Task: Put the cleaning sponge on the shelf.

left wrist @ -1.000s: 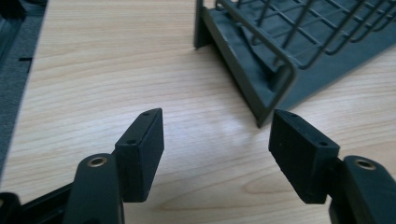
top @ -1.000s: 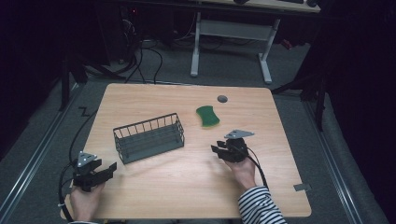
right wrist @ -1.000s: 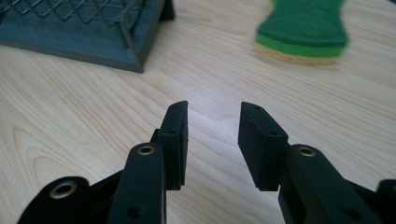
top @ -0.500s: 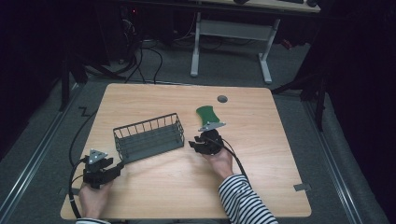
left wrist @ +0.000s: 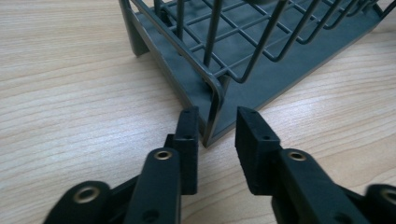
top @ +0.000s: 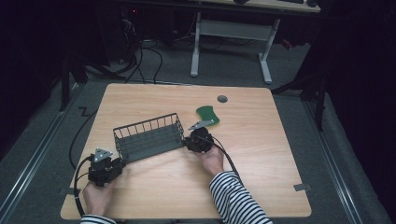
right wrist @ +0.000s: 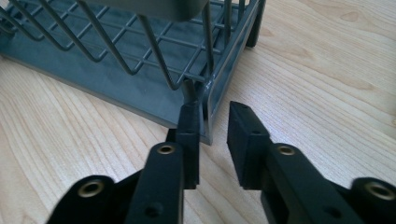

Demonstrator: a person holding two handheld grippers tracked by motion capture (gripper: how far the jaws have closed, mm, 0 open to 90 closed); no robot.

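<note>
Wire basket [top: 148, 136], dark grey, stands near the middle of the wooden table [top: 261, 154], a little left of centre, its long side running from near left up to far right. It is the biggest thing on the tabletop, and both grippers are at its ends.

At its near-left corner sits the left gripper [top: 120, 163], held in the person's left hand [top: 97, 196]. In the left gripper view [left wrist: 215, 128] the basket's corner post [left wrist: 212, 107] stands between the two black jaws, which have just been closing; one pad lies just beside the frame, the other stands apart from it, so a gap remains and the corner isn't pinched.

At the basket's right end is the right gripper [top: 185, 143], in the right hand [top: 212, 158] with its striped sleeve [top: 236, 200]. In the right gripper view [right wrist: 215, 123] the jaws have also just been closing around the end frame [right wrist: 205, 100]: one pad lies against the wire, the other is clear of it.

Just beyond the right gripper lies a green sponge [top: 208, 115], and farther off a small round grommet [top: 222, 98] sits in the tabletop.
</note>
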